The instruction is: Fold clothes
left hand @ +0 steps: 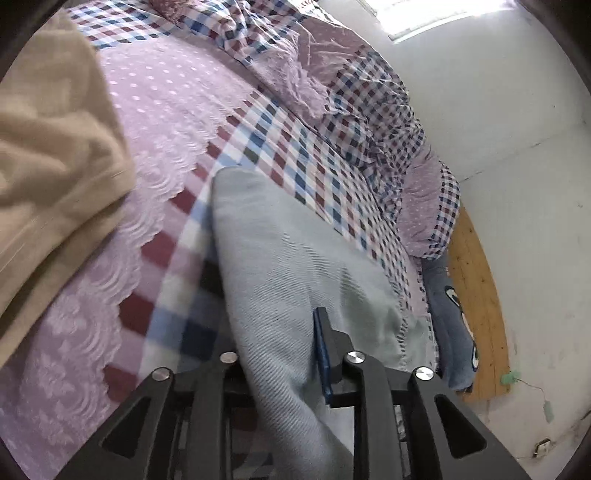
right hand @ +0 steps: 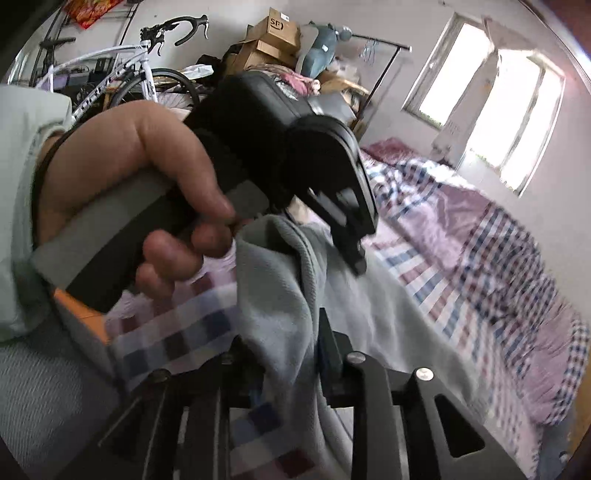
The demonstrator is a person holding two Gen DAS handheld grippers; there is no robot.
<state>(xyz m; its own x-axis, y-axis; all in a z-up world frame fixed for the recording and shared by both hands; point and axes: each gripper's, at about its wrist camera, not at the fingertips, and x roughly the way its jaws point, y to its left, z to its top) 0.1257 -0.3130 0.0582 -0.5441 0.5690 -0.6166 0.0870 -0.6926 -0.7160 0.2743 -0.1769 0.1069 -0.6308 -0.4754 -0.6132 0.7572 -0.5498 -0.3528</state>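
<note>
Left wrist view: left claw (left hand: 275, 354) angled down over a bed (left hand: 177, 110) with lilac dotted and checked covers. Grey-blue knit garment (left hand: 295, 266) running up between the two fingers and lying out ahead on the checked cover, its rounded far end beyond the fingertips. Right finger (left hand: 327, 343), with its blue pad, standing beside the cloth with a fold lying against it; left finger mostly hidden under the fabric. Jaws partly spread with the garment in the gap; impossible to tell whether the pads press on it. Tan garment (left hand: 55, 155) heaped at the left, apart from the grey-blue one. Rumpled checked quilt (left hand: 369, 122) along the far edge, a wooden board (left hand: 476, 288) and white wall beyond.

Right wrist view: right claw (right hand: 284, 350) low in the frame, blurred, with a bunched ridge of the same grey-blue garment (right hand: 288, 280) rising between its fingers and spreading to the right over the bed (right hand: 461, 236). Jaws partly spread around the cloth; grip not readable. Directly ahead, a hand (right hand: 147, 192) clasping the handle of the left claw (right hand: 343, 221), just above the garment's raised fold. Bicycle (right hand: 122, 70), stacked cardboard boxes (right hand: 273, 33) and a bright window (right hand: 498, 122) behind.
</note>
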